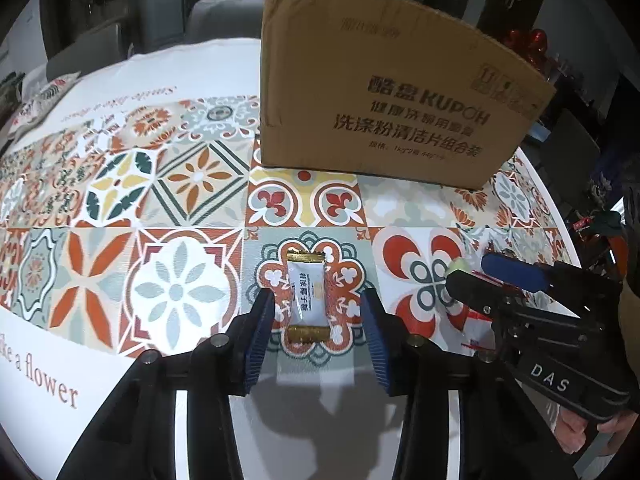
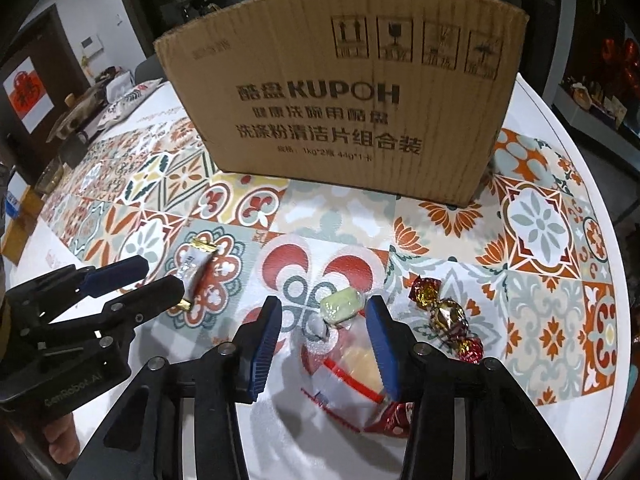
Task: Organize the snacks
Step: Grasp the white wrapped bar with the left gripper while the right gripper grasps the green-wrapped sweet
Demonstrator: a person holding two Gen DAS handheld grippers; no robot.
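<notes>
A white candy with gold ends (image 1: 306,296) lies on the patterned tablecloth between the open fingers of my left gripper (image 1: 318,312); it also shows in the right wrist view (image 2: 197,267). My right gripper (image 2: 326,316) is open around a pale green candy (image 2: 341,305) and a clear packet with red print (image 2: 352,372). Gold and red foil candies (image 2: 444,316) lie just to its right. A brown cardboard box (image 2: 344,104) stands behind; it also shows in the left wrist view (image 1: 384,92).
The round table's white edge (image 2: 600,208) curves close on the right. Cushions (image 1: 36,100) lie at the far left of the table. The right gripper (image 1: 496,276) shows at the right of the left wrist view.
</notes>
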